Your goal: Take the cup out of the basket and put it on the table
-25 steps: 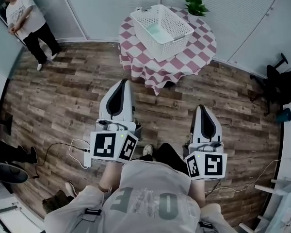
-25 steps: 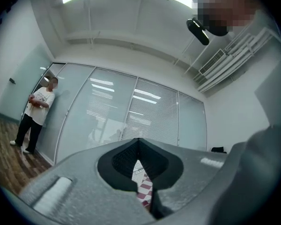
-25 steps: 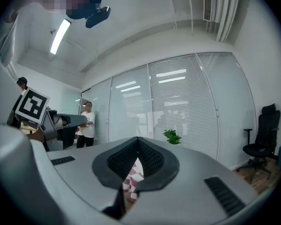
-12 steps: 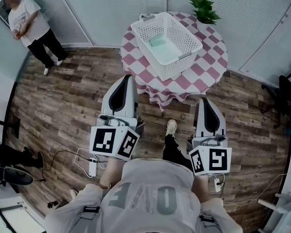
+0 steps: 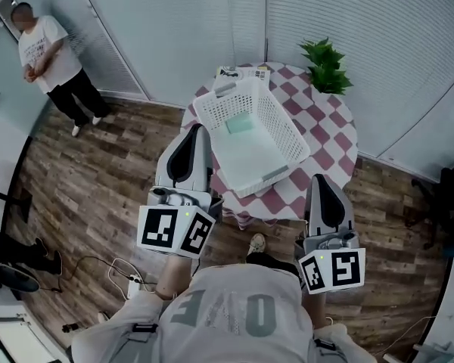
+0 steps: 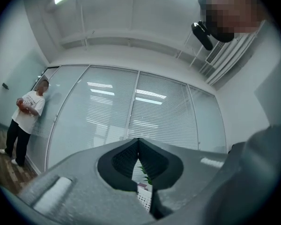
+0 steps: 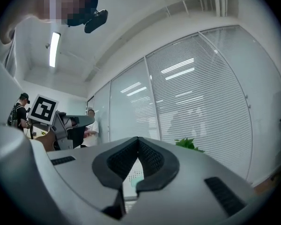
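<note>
A white openwork basket (image 5: 251, 136) stands on a round table with a red and white checked cloth (image 5: 329, 146). A pale green cup (image 5: 239, 124) lies in the basket's far end. My left gripper (image 5: 196, 131) is shut and empty, its tip beside the basket's left wall. To the right of the basket's near end, over the table's near edge, my right gripper (image 5: 321, 181) is held shut and empty. In the right gripper view the basket (image 7: 130, 168) and the cup (image 7: 137, 176) show under the closed fingertips. The left gripper view shows a strip of basket (image 6: 144, 198).
A potted plant (image 5: 325, 66) stands at the table's far side, and a printed sheet (image 5: 240, 72) lies behind the basket. A person (image 5: 51, 55) stands by the glass wall at far left. Cables (image 5: 129, 274) lie on the wooden floor near my feet.
I have walked up to the table: the basket and table have come much closer in the head view, and both shut grippers have advanced from over the floor to the basket's sides.
</note>
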